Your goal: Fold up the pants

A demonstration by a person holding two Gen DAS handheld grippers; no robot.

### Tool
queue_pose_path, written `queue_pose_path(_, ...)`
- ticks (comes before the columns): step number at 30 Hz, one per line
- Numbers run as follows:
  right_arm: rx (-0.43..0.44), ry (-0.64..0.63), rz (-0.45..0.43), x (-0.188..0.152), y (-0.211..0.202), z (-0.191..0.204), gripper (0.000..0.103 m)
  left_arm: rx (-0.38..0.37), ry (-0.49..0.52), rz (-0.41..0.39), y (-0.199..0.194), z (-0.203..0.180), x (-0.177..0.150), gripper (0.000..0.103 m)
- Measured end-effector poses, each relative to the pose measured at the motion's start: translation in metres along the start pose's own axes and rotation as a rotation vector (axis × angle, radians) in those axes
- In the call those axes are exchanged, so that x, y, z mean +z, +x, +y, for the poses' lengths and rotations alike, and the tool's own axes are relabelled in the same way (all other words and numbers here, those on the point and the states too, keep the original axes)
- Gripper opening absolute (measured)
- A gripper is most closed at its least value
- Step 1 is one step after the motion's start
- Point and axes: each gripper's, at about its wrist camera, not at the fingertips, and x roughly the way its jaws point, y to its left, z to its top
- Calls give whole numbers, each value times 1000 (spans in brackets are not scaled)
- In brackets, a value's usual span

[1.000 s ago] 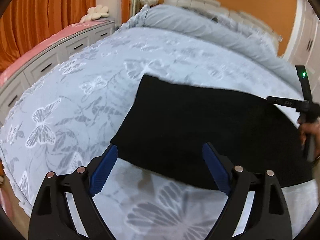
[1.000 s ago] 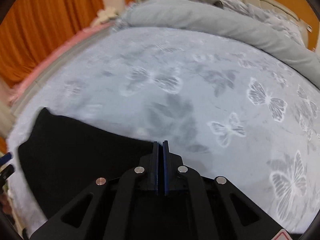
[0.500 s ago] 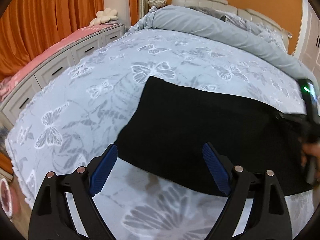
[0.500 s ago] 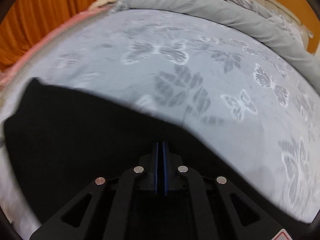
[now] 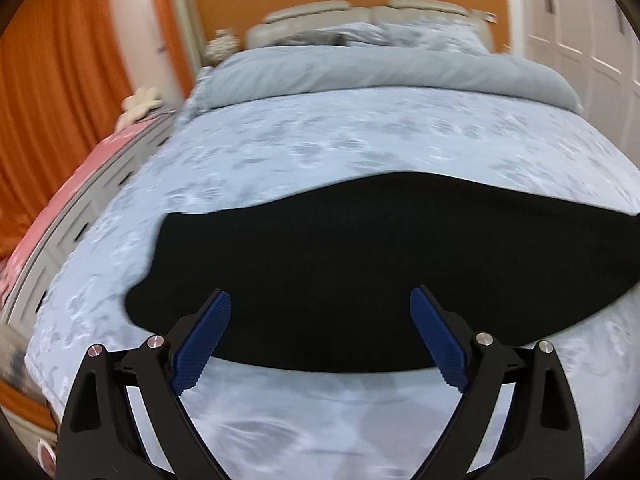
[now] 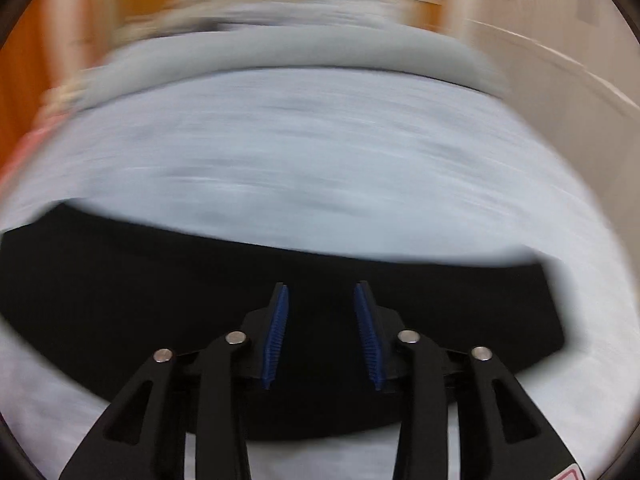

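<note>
The black pants [image 5: 360, 264] lie folded in a flat dark band across the near part of the bed. My left gripper [image 5: 322, 336] is open wide and empty, above the near edge of the pants. In the right wrist view the pants [image 6: 140, 292] fill the lower half, blurred by motion. My right gripper [image 6: 322, 332] is open with a moderate gap, empty, over the pants' near edge.
The bed has a light blue butterfly-print cover [image 5: 360, 140] with a rolled grey duvet [image 5: 380, 72] at its head. A drawer unit with a pink top [image 5: 60, 216] runs along the left. White wardrobe doors [image 5: 580, 40] stand at the right.
My right gripper has opened and let go of the pants; it was shut before. Both views have swung to face the headboard. The left gripper stays open.
</note>
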Motion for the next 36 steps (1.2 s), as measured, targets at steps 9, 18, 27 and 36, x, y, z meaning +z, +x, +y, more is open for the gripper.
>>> queue_pose_path(9, 159, 59, 85, 27, 66, -111, 6, -44, 18, 65, -2, -108, 0, 90)
queue_pose_path(18, 106, 137, -11, 14, 65, -130, 23, 18, 140, 78, 0, -173, -1, 90)
queue_pose_path(27, 207, 82, 44, 6, 82, -94, 0, 14, 124, 98, -1, -195, -4, 90)
queue_pose_path(36, 305, 208, 69, 27, 97, -100, 0, 26, 153, 80, -7, -214, -3, 95)
